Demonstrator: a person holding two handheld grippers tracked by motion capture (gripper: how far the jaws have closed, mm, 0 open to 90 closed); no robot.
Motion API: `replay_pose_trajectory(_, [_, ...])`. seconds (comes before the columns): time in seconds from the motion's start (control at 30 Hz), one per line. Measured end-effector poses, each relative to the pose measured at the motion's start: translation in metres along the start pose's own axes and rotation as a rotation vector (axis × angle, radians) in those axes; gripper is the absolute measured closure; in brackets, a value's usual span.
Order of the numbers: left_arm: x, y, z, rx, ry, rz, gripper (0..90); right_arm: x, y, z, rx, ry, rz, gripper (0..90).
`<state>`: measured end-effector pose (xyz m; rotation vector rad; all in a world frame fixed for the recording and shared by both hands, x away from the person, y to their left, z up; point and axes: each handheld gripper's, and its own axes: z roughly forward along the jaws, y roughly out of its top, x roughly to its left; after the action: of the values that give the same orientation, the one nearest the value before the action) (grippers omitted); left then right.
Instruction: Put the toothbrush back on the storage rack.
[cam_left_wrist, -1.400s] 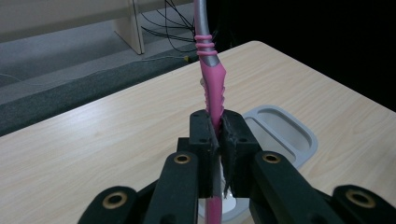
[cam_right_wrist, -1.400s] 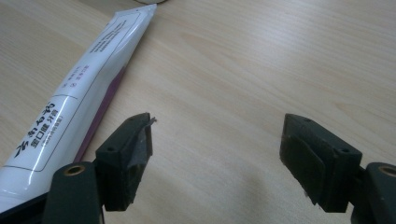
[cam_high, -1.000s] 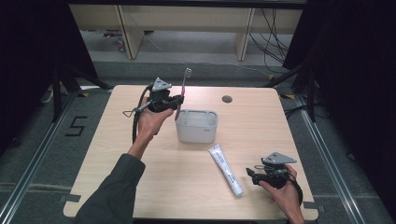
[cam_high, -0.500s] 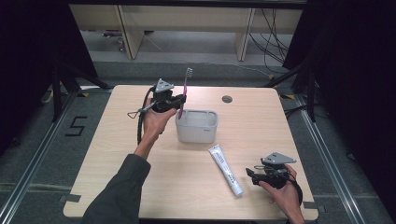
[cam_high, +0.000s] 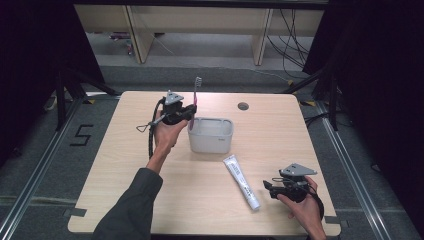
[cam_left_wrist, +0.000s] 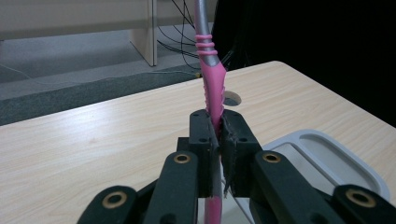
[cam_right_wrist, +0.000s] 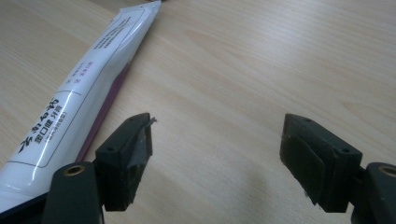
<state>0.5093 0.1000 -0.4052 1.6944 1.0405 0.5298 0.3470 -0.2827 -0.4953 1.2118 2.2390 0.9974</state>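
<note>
A pink and grey toothbrush (cam_high: 194, 100) stands upright, bristles up, with my left gripper (cam_high: 190, 113) shut on its pink handle (cam_left_wrist: 213, 100). Its lower end hangs at the left rim of a light grey tub (cam_high: 211, 135); that rim (cam_left_wrist: 327, 154) lies just below and right of the jaws in the left gripper view. A white toothpaste tube (cam_high: 241, 181) lies flat on the table right of centre. My right gripper (cam_high: 267, 188) rests low beside the tube, open, nothing between its fingers. In the right gripper view the tube (cam_right_wrist: 88, 98) lies just left of the left fingertip (cam_right_wrist: 135, 144).
The wooden table (cam_high: 125, 170) has a round cable hole (cam_high: 243, 106) near its far edge. Beyond the far edge stand light wooden furniture legs (cam_high: 137, 35) and loose cables on a grey floor. Dark curtains flank both sides.
My left gripper has carried the upright toothbrush slightly right and toward the tub's left rim. The right gripper and the toothpaste tube have stayed put.
</note>
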Motion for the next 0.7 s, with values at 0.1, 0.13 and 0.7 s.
replay_pose_trajectory(0.1, [-0.002,-0.002,0.002,0.003,-0.003,0.000,82.9,0.000,0.000,0.000,0.003,0.003,0.003,26.3])
replay_pose_trajectory(0.13, [-0.003,-0.003,0.003,0.005,-0.002,0.004,82.9,0.000,0.000,0.000,0.003,0.003,0.004,26.3])
replay_pose_trajectory(0.7, [-0.012,-0.014,0.016,0.080,0.012,0.026,82.0,0.000,0.000,-0.001,0.000,-0.005,-0.008,26.3])
